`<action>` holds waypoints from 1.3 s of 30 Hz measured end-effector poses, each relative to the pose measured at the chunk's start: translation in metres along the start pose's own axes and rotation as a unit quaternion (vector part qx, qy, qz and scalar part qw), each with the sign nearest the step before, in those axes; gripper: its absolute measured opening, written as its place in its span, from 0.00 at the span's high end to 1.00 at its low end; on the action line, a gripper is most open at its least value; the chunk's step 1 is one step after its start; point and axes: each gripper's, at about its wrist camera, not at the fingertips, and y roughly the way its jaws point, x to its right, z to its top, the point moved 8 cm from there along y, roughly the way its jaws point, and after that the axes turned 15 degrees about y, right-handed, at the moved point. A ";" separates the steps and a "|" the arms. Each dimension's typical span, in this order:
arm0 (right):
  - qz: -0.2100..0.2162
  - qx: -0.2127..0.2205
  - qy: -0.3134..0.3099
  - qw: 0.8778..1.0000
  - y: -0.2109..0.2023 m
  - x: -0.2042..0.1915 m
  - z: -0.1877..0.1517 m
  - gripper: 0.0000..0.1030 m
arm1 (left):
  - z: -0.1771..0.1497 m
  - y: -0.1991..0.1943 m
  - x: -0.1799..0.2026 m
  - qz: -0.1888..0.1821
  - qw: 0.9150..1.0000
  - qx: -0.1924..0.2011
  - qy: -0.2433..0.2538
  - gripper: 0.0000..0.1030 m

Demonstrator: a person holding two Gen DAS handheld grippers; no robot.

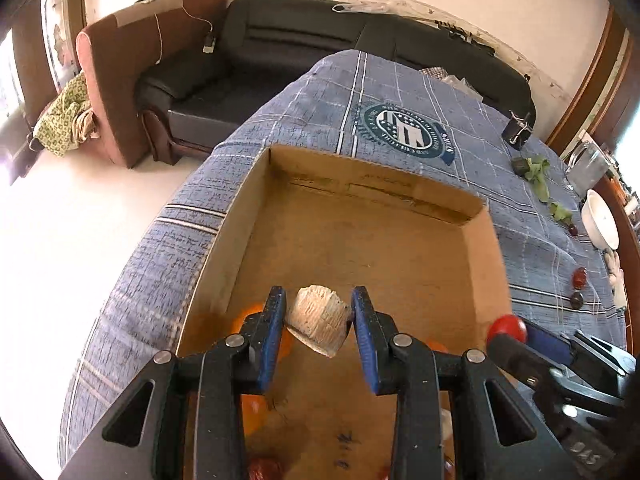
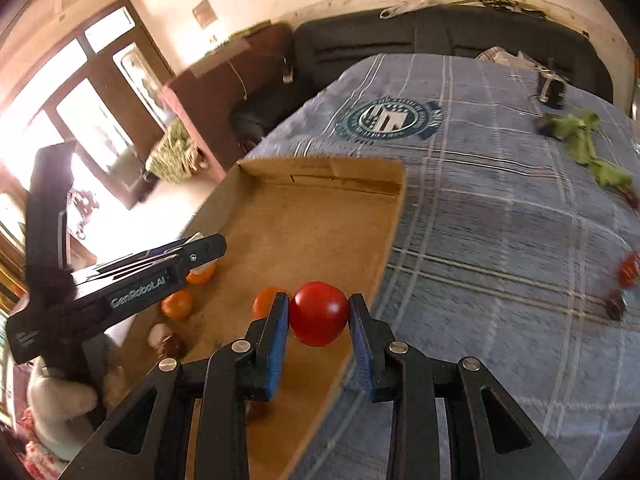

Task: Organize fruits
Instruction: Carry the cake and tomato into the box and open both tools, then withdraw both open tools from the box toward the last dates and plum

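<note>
A round glossy red tomato [image 2: 318, 313] sits pinched in the right gripper [image 2: 318, 316], above the shallow brown cardboard tray [image 2: 320, 236]. The left gripper [image 1: 319, 320] clamps a pale ribbed foam fruit sleeve [image 1: 318, 318] over the same tray. Released too high, either could bounce out. The left gripper's side reads "GenRobot.AI".

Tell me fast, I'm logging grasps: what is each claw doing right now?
Left claw: closed on a pale ridged item, over the cardboard box.
Right claw: closed on a red tomato, above the box's edge.
</note>
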 end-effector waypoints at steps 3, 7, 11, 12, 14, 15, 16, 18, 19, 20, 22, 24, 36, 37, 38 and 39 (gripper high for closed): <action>-0.014 -0.009 -0.001 1.000 0.022 0.001 0.007 0.67 | 0.004 0.003 0.001 -0.006 1.000 -0.003 0.006 0.68; -0.028 -0.009 -0.008 1.000 0.038 0.000 0.013 0.68 | 0.005 0.017 0.005 -0.022 1.000 -0.015 0.002 0.68; -0.034 -0.012 -0.018 0.999 0.046 -0.004 0.015 0.67 | 0.006 0.020 0.005 -0.029 1.000 -0.008 -0.001 0.68; -0.036 -0.010 -0.022 0.999 0.047 -0.005 0.015 0.67 | 0.006 0.020 0.006 -0.034 0.999 -0.007 -0.004 0.68; -0.042 -0.007 -0.032 0.999 0.049 -0.007 0.015 0.67 | 0.007 0.016 0.005 -0.041 0.999 -0.002 -0.014 0.68; -0.043 -0.005 -0.034 0.998 0.051 -0.009 0.016 0.67 | 0.007 0.014 0.004 -0.041 0.999 0.001 -0.015 0.68; -0.042 -0.004 -0.034 0.999 0.050 -0.009 0.015 0.67 | 0.008 0.008 0.004 -0.039 0.999 0.010 -0.016 0.66; -0.037 -0.002 -0.032 0.999 0.047 -0.009 0.016 0.64 | 0.010 -0.001 0.003 -0.038 0.999 0.021 -0.017 0.59; -0.033 0.001 -0.029 0.999 0.044 -0.009 0.017 0.58 | 0.011 -0.007 0.004 -0.037 0.999 0.029 -0.017 0.56; -0.029 0.005 -0.026 0.999 0.039 -0.009 0.018 0.55 | 0.012 -0.015 0.004 -0.034 0.999 0.038 -0.017 0.55; -0.019 0.018 -0.022 0.999 0.024 -0.008 0.018 0.53 | 0.012 -0.030 0.005 -0.033 0.998 0.052 -0.017 0.51; -0.018 0.041 -0.017 0.999 0.006 -0.002 0.018 0.53 | 0.008 -0.047 0.007 -0.034 0.997 0.066 -0.021 0.44; -0.054 0.025 0.008 0.998 0.001 0.024 -0.024 0.48 | -0.048 -0.110 0.043 -0.070 0.989 0.113 -0.070 0.35; -0.054 0.025 0.008 0.998 0.001 0.024 -0.027 0.48 | -0.050 -0.111 0.044 -0.065 0.989 0.114 -0.069 0.35; -0.052 0.026 0.008 0.998 0.000 0.024 -0.029 0.48 | -0.053 -0.113 0.046 -0.057 0.990 0.114 -0.065 0.35; -0.050 0.027 0.008 0.998 -0.002 0.024 -0.032 0.48 | -0.054 -0.114 0.048 -0.051 0.990 0.114 -0.061 0.35</action>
